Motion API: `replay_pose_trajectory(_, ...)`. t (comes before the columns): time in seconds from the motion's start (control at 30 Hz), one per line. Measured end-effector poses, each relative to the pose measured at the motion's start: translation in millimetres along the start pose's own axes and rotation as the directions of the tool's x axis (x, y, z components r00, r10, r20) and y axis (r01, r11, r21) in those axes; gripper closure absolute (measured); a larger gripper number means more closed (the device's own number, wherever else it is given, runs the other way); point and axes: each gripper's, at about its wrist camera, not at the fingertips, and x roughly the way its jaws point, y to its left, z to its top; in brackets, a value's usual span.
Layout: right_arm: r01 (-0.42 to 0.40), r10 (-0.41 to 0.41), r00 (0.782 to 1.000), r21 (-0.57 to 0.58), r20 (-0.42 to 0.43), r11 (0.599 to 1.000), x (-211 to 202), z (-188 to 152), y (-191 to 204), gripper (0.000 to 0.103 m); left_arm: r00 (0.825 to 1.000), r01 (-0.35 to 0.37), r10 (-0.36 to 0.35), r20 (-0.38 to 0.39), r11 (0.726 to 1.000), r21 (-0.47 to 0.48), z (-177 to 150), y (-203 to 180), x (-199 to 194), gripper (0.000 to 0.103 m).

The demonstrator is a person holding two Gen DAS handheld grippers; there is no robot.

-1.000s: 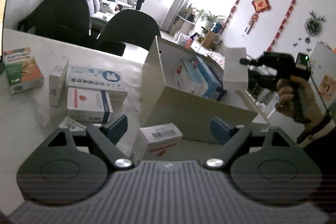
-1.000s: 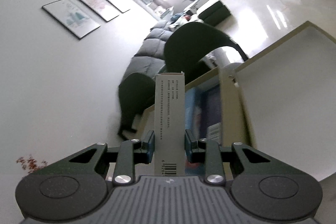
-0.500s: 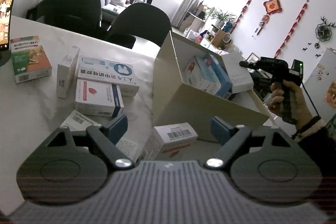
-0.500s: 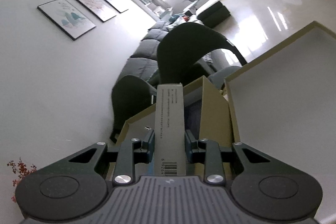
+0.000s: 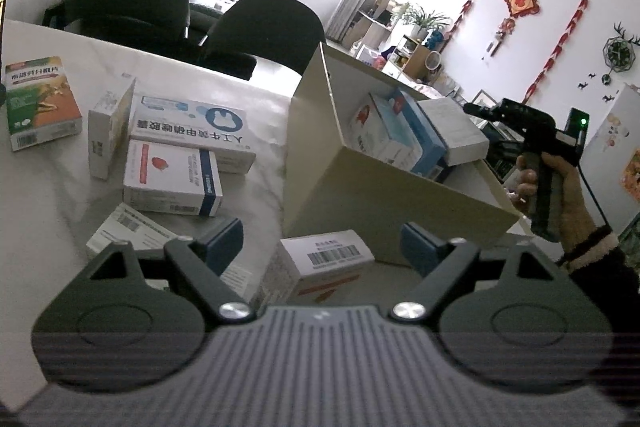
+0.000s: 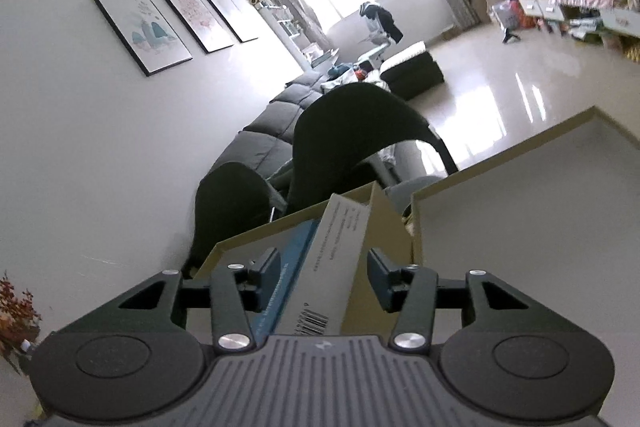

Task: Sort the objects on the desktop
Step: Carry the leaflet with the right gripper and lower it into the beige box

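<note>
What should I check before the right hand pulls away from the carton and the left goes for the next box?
1. Right gripper letting go: ok, its fingers are opening and stand clear of the grey box.
2. Grey box inside the carton: ok, it leans on the blue box.
3. Grey box settled: cannot tell, it is tilted.
4. Left gripper empty and open: ok.
5. Barcode box between the left fingers: ok, not yet gripped.
6. Boxes left on the table: not ok, several remain.
</note>
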Motion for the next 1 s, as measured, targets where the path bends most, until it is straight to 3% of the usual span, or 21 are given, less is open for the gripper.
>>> replay_pose_trajectory(0.1,-0.003,0.003,1.0,-0.018,0.015,1.0,-10.7,-2.3,3.0,0.052,1.0,0.002,-0.002,0.004,1.0,-0.006,-1.0,0.3,-2.4,0.016)
replay_pose_trajectory(0.17,-0.003,0.004,1.0,-0.038,0.021,0.999,-21.7,-7.3,6.4,0.062,1.0,0.003,-0.003,0.008,1.0,-0.009,-1.7,1.0,-4.8,0.016)
replay_pose_trajectory(0.27,-0.016,0.018,0.999,-0.061,0.029,0.998,-35.9,-15.4,12.9,0.064,1.0,0.005,-0.005,0.01,1.0,-0.015,-2.4,0.6,-6.4,0.016)
replay_pose_trajectory(0.57,0.004,-0.006,1.0,-0.089,-0.018,0.996,-22.0,-25.9,28.5,0.084,1.0,0.004,-0.003,0.022,1.0,-0.02,-2.7,-0.1,-10.5,0.016)
replay_pose_trajectory(0.8,0.023,-0.024,0.999,-0.063,-0.025,0.998,-7.5,-30.5,29.6,0.085,0.999,-0.021,0.022,0.03,1.0,-0.007,7.7,0.4,-8.0,0.016)
replay_pose_trajectory(1.0,0.045,-0.044,0.999,-0.092,0.011,0.995,-24.0,-38.7,41.6,0.072,0.997,-0.062,0.06,0.046,0.997,0.045,32.8,-13.4,11.3,0.019)
